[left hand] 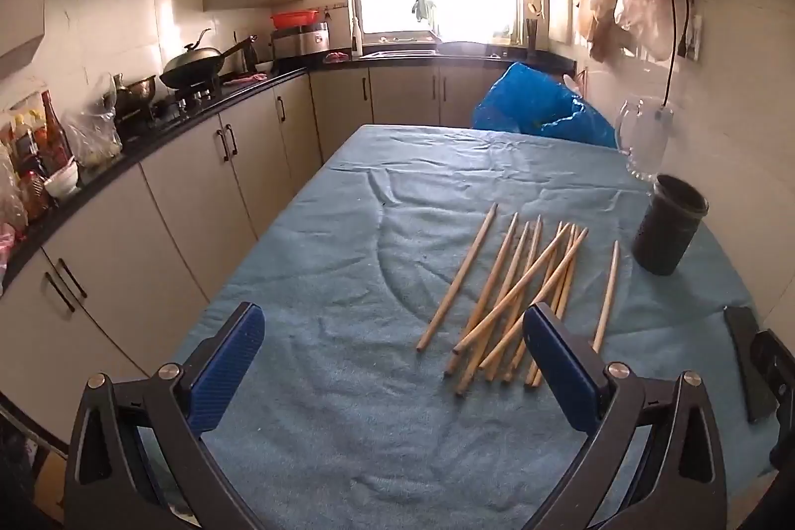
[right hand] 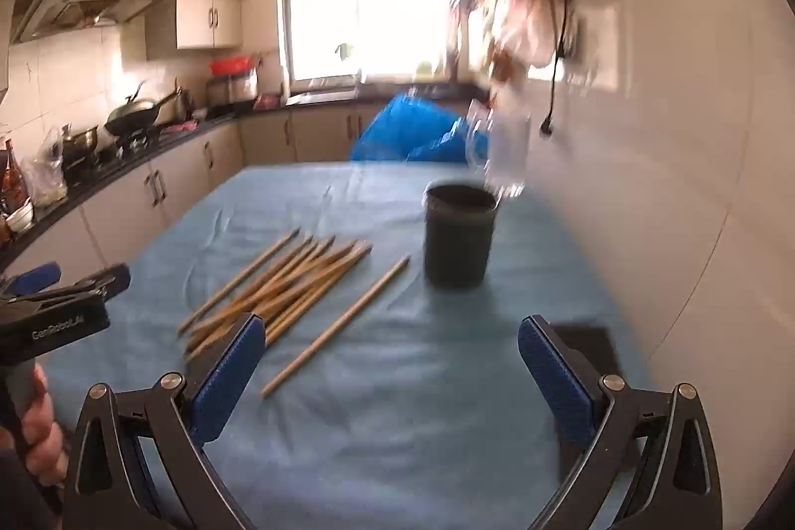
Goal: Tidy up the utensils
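Note:
Several wooden chopsticks [left hand: 516,301] lie in a loose pile on the blue tablecloth [left hand: 348,281]; one chopstick [left hand: 607,296] lies apart on the right. A dark round cup [left hand: 668,224] stands upright right of them. My left gripper [left hand: 392,331] is open and empty, above the cloth just in front of the pile. In the right wrist view the pile [right hand: 278,291], the single chopstick [right hand: 343,321] and the cup [right hand: 459,234] show; my right gripper [right hand: 387,341] is open and empty in front of the cup. The left gripper [right hand: 74,281] shows at the left edge.
A clear glass mug [left hand: 643,137] stands behind the cup near the wall. A blue plastic bag [left hand: 541,108] sits beyond the table's far edge. A dark flat object [right hand: 589,343] lies on the cloth at the right. Kitchen counter with wok [left hand: 194,65] runs along the left.

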A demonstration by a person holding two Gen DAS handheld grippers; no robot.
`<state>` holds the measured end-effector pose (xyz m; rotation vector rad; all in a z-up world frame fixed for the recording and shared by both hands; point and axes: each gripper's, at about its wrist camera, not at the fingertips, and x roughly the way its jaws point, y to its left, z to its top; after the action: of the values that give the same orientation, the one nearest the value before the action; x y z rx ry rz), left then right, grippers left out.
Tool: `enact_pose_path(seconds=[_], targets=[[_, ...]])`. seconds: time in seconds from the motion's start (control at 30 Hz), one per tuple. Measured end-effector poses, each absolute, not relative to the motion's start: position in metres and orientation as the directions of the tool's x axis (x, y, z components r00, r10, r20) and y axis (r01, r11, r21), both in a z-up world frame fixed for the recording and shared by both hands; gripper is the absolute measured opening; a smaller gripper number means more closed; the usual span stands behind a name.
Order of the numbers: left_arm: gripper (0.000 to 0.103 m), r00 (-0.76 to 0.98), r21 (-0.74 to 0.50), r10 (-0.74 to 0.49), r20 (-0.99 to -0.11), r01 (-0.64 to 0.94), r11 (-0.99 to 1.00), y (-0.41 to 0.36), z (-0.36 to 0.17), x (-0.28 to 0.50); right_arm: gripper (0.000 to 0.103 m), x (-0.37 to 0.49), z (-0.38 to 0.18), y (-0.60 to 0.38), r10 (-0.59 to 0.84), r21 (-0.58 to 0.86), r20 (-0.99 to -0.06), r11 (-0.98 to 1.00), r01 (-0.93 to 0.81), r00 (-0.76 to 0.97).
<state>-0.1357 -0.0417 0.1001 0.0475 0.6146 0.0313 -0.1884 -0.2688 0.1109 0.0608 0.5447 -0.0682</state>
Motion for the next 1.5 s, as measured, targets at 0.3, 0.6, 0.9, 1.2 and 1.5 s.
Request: enact_pose_path(seconds=[0.3, 0.6, 0.9, 1.2, 1.5], targets=[[0.103, 0.798, 0.043, 0.040, -0.602, -0.018, 0.999, -0.039, 0.094, -0.141, 0.103, -0.190, 0.116, -0.258, -0.024, 0.027, -0.526, 0.999, 0.045, 0.850], [0.103, 0.768, 0.039, 0.027, -0.639, -0.003, 0.999, -0.040, 0.081, -0.135, 0.103, -0.180, 0.101, -0.259, -0.032, 0.030, -0.576, 0.998, 0.060, 0.817], [0.103, 0.759, 0.048, 0.024, -0.651, 0.009, 0.999, -0.042, 0.079, -0.134, 0.103, -0.175, 0.094, -0.266, -0.026, 0.054, -0.604, 0.996, 0.073, 0.796], [0.103, 0.754, 0.052, 0.026, -0.657, 0.011, 0.999, -0.044, 0.075, -0.133, 0.103, -0.173, 0.089, -0.270, -0.012, 0.069, -0.621, 0.995, 0.070, 0.784], [0.103, 0.749, 0.058, 0.030, -0.662, 0.011, 0.998, -0.044, 0.073, -0.132, 0.103, -0.169, 0.085, -0.273, -0.001, 0.086, -0.639, 0.994, 0.073, 0.769]])
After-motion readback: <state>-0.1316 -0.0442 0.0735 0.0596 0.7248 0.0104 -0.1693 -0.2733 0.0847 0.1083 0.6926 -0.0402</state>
